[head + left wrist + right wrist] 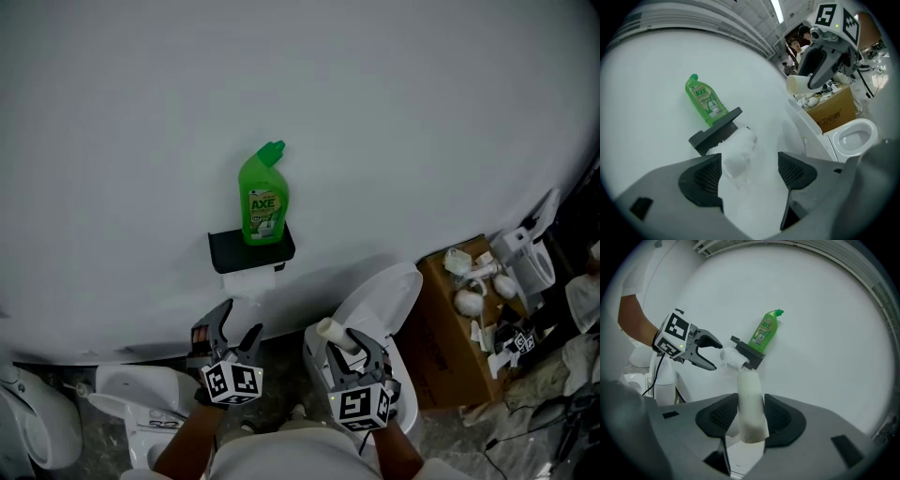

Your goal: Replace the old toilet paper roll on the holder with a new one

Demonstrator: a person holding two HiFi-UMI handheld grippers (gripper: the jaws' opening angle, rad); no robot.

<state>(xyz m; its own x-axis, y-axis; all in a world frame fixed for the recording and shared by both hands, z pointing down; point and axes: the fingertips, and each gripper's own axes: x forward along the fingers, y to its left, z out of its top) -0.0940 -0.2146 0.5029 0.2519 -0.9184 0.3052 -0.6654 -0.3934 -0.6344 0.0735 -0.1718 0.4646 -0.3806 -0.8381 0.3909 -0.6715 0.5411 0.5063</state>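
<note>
L gripper (239,325) jaws spread wide, gripping nothing, tips near the white paper roll (251,281) under the black holder (251,249) on the wall. R gripper (350,349) pinches 1 bare cardboard tube (332,332), roughly upright, just in front of the toilet (380,295) lid. Plain wall either side of holder gives room. 1 green bottle (262,197) stands on holder. Cardboard box (448,337) at right holds several white fittings, count unclear

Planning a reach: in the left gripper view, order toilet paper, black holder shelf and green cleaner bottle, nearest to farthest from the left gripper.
1. toilet paper, straight ahead, under the shelf.
2. black holder shelf, just above it.
3. green cleaner bottle, standing on the shelf.
</note>
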